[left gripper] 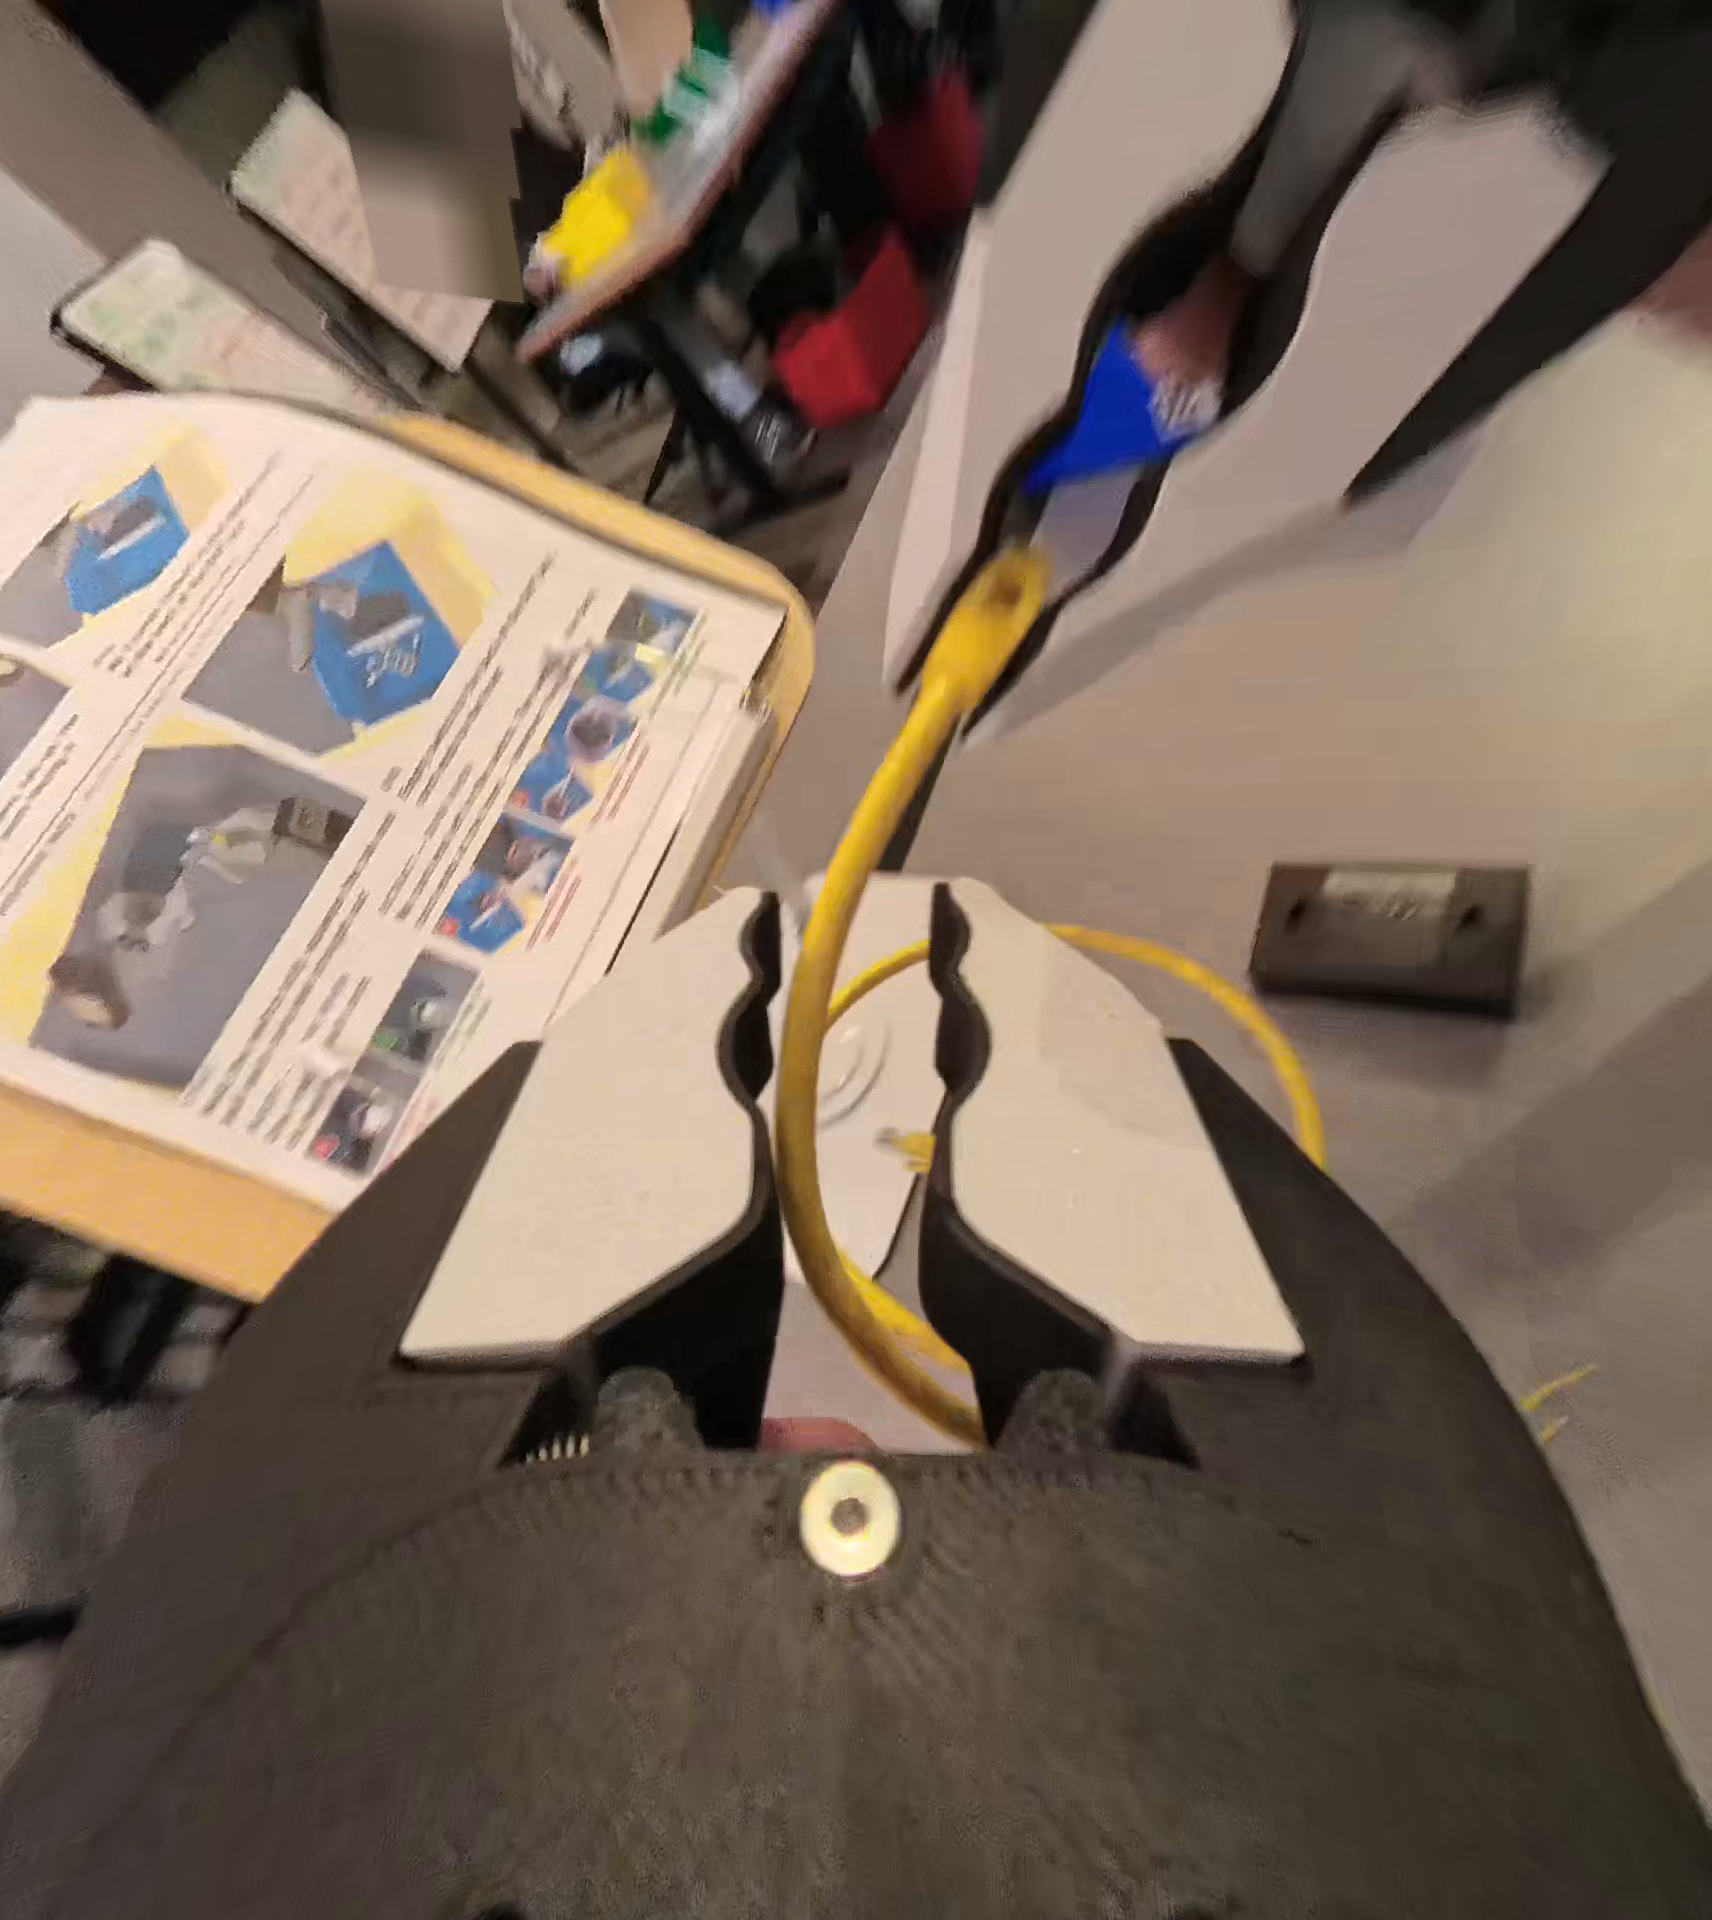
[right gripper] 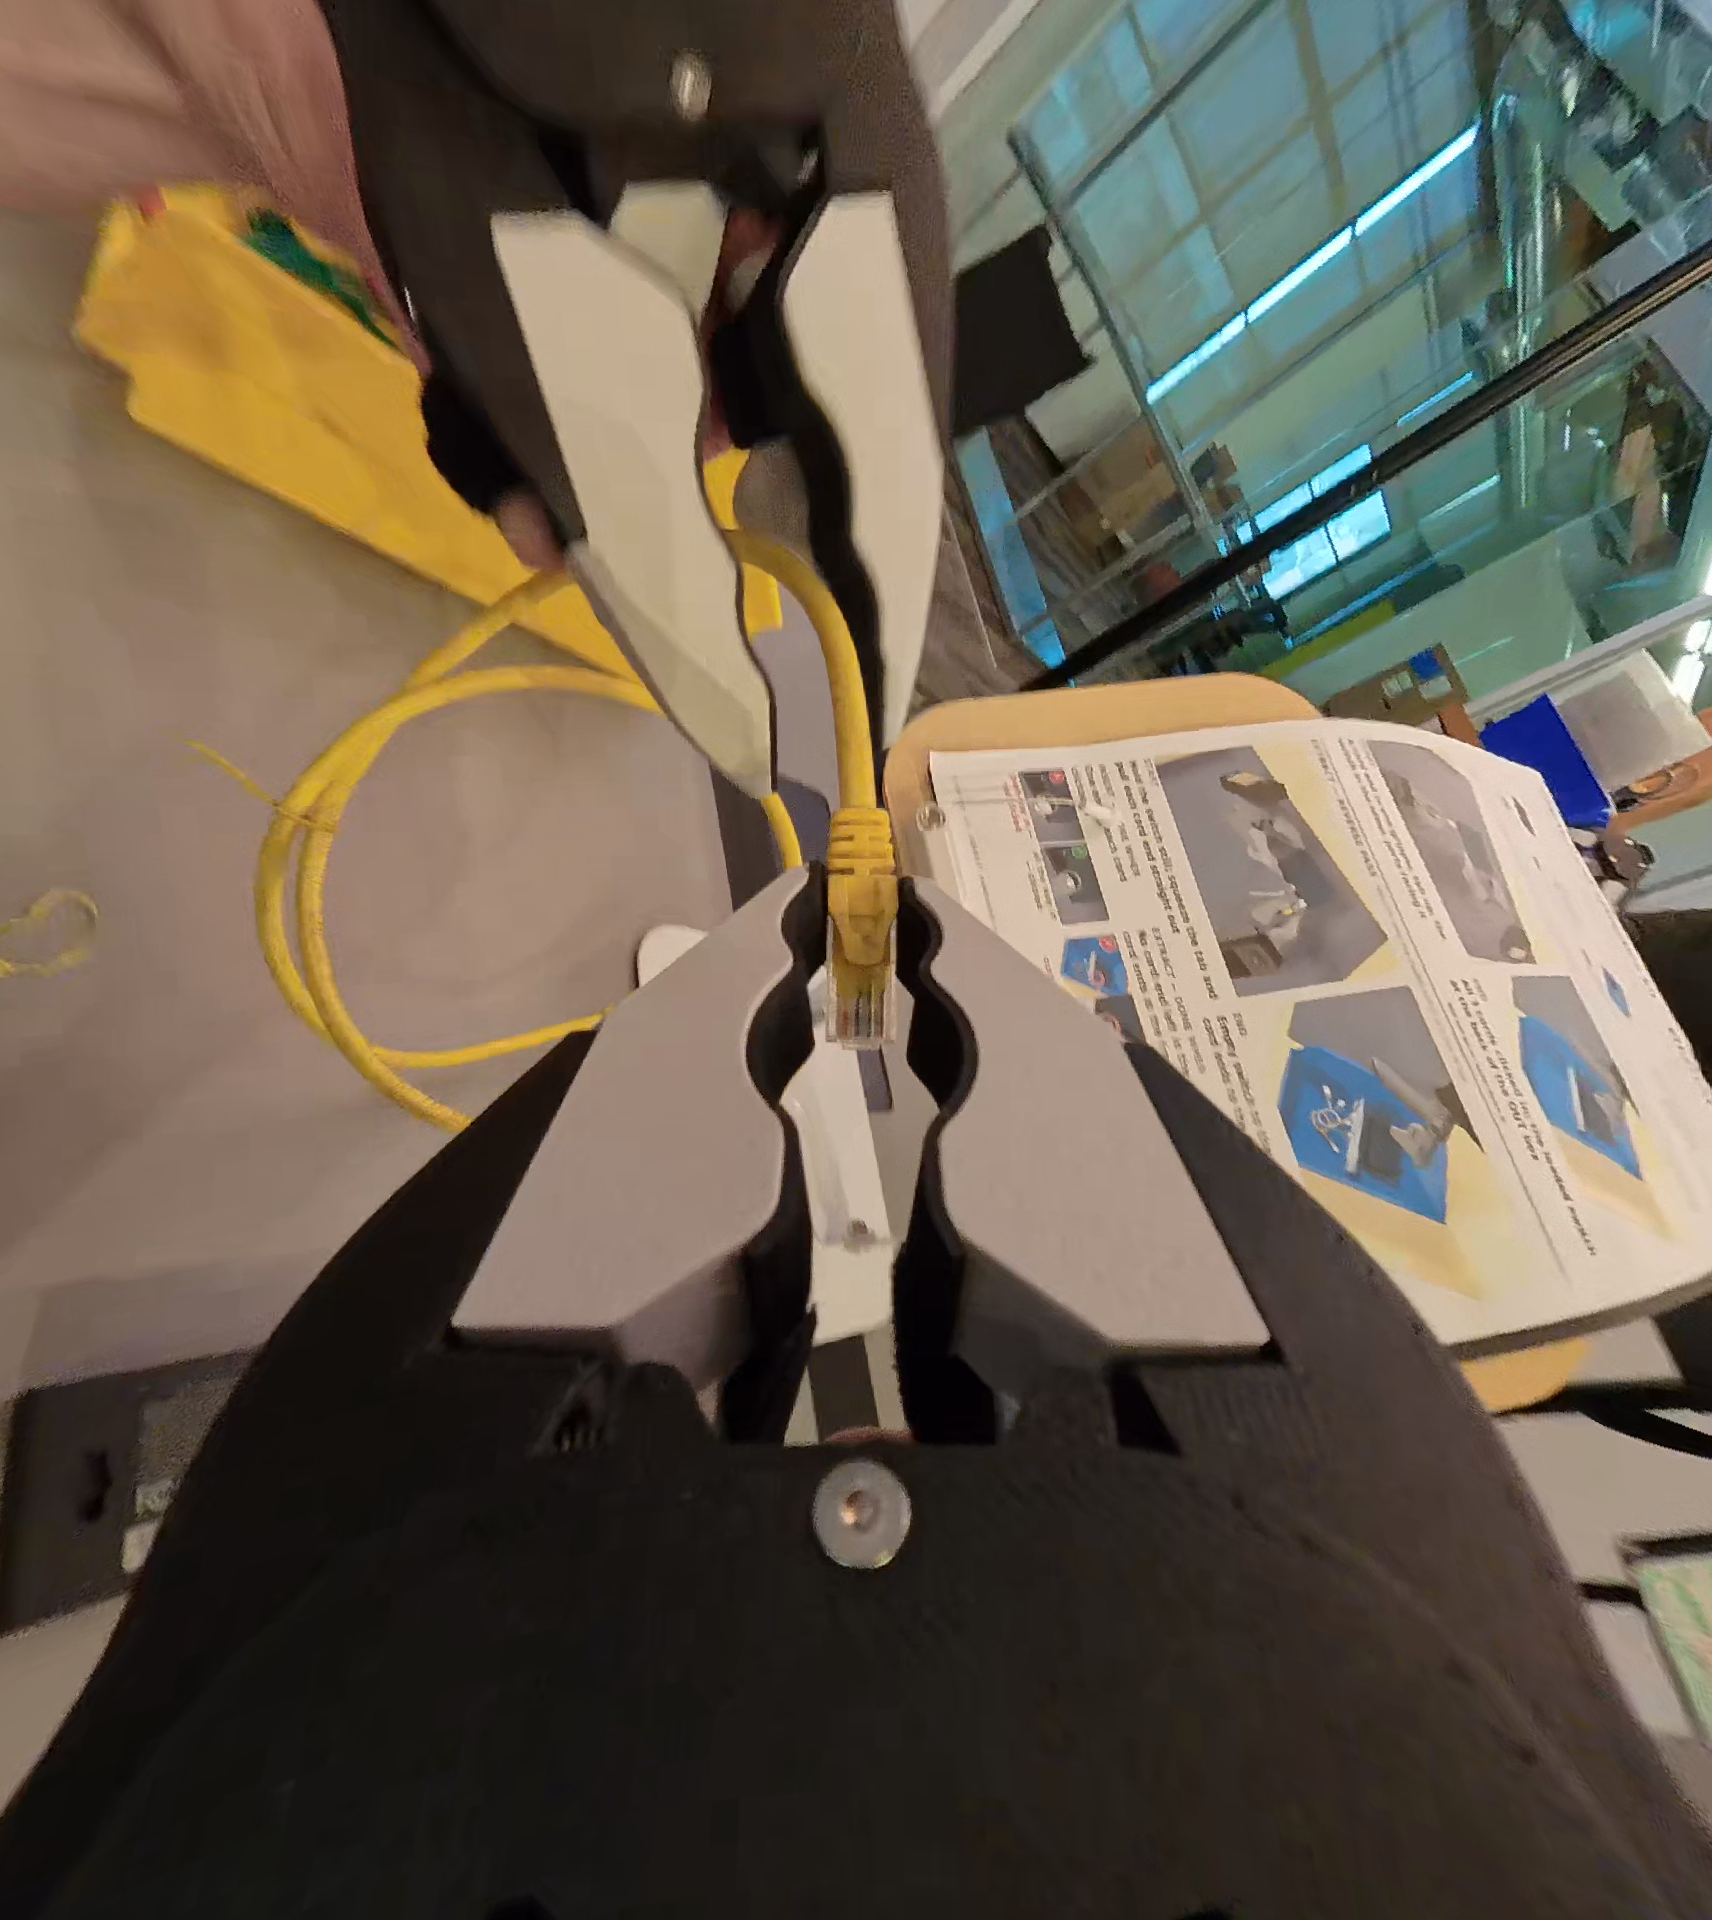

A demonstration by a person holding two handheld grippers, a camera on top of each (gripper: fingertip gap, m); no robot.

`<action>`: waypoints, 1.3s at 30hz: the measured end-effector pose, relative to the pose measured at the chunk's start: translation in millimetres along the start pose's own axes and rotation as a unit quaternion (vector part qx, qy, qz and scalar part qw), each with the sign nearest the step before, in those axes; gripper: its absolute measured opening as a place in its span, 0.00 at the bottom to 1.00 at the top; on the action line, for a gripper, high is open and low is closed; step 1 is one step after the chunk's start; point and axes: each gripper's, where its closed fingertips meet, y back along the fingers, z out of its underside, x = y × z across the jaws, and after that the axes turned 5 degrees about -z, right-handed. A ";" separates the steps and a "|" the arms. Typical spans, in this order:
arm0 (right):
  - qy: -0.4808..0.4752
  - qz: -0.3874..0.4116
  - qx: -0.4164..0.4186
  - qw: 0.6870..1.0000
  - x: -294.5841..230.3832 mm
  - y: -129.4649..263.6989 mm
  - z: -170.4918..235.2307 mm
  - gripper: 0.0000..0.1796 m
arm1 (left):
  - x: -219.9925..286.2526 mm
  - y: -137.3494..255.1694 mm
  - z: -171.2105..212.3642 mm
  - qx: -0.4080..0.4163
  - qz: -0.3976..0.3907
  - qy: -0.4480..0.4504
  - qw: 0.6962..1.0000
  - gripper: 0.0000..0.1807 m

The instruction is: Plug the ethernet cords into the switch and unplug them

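A yellow ethernet cord (left gripper: 836,831) loops over the grey table. My right gripper (right gripper: 862,894) is shut on the cord's yellow plug (right gripper: 860,935), whose clear tip points back toward the camera. It holds the plug above the table. In the left wrist view the right gripper (left gripper: 945,686) shows at the top with the plug (left gripper: 1008,592) in it. My left gripper (left gripper: 857,899) is open, and the cord runs loosely between its jaws. It also shows in the right wrist view (right gripper: 826,748). The cord's other plug (left gripper: 909,1143) lies on the table. The black switch (left gripper: 1392,935) lies flat to the right, apart from both grippers (right gripper: 93,1496).
A wooden board with printed instruction sheets (left gripper: 312,779) juts over the table edge beside the grippers (right gripper: 1351,987). A yellow packet (right gripper: 291,395) and a loose twist tie (right gripper: 31,945) lie on the table. Shelves with red bins (left gripper: 831,343) stand behind. Less than 4 cm separates the two grippers' tips. The black switch (left gripper: 1392,935) is about equally far from each gripper, around 25 centimetres.
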 end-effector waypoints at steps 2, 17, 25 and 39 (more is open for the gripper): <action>-0.031 -0.004 0.034 0.999 4.5 6.7 -6.2 0.05 | -4.7 -1.4 15.3 -0.036 -0.013 -0.021 0.999 0.11; -0.158 0.178 0.130 0.962 88.3 100.2 -2.4 0.06 | -19.5 -15.3 79.7 -0.110 0.003 0.014 0.994 0.01; -0.216 0.236 0.123 0.939 114.1 138.4 29.6 0.06 | -2.7 -16.2 85.8 -0.101 0.063 0.030 0.992 0.01; -0.255 0.040 0.083 0.962 59.2 39.2 41.0 0.06 | -32.7 11.4 70.6 -0.063 0.013 0.067 0.996 0.48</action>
